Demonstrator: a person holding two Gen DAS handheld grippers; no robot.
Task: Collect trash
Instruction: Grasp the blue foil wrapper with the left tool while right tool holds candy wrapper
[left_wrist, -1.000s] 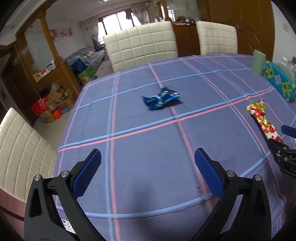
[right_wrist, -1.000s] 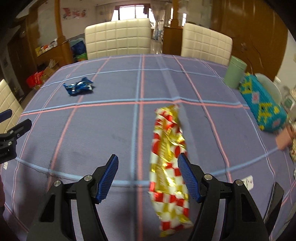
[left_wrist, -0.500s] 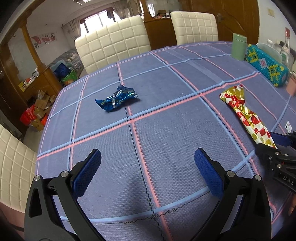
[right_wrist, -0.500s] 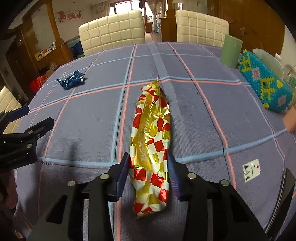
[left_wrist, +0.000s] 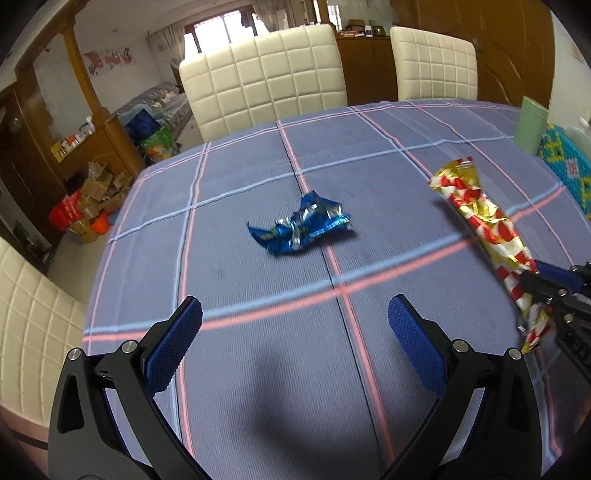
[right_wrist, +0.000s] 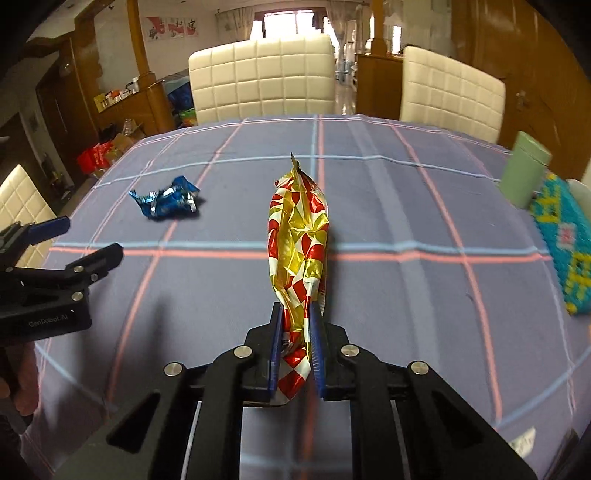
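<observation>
A long red, gold and white foil wrapper (right_wrist: 298, 236) is clamped at its near end by my right gripper (right_wrist: 296, 314), which is shut on it and holds it lifted off the cloth. It also shows in the left wrist view (left_wrist: 484, 225), at the right. A crumpled blue foil wrapper (left_wrist: 300, 229) lies on the plaid tablecloth (left_wrist: 258, 280) straight ahead of my left gripper (left_wrist: 295, 321), which is open and empty, a short way back from it. The blue wrapper also shows in the right wrist view (right_wrist: 166, 201), at the left.
A green cylindrical cup (right_wrist: 524, 170) and a turquoise beaded box (right_wrist: 565, 236) stand at the table's right edge. White padded chairs (left_wrist: 266, 77) line the far side and another chair (left_wrist: 29, 310) is at the left. A small sticker (right_wrist: 521, 439) lies on the cloth near the right.
My right gripper closed fully on the red and gold wrapper and lifted it off the table. My left gripper moved closer to the blue wrapper, still open.
</observation>
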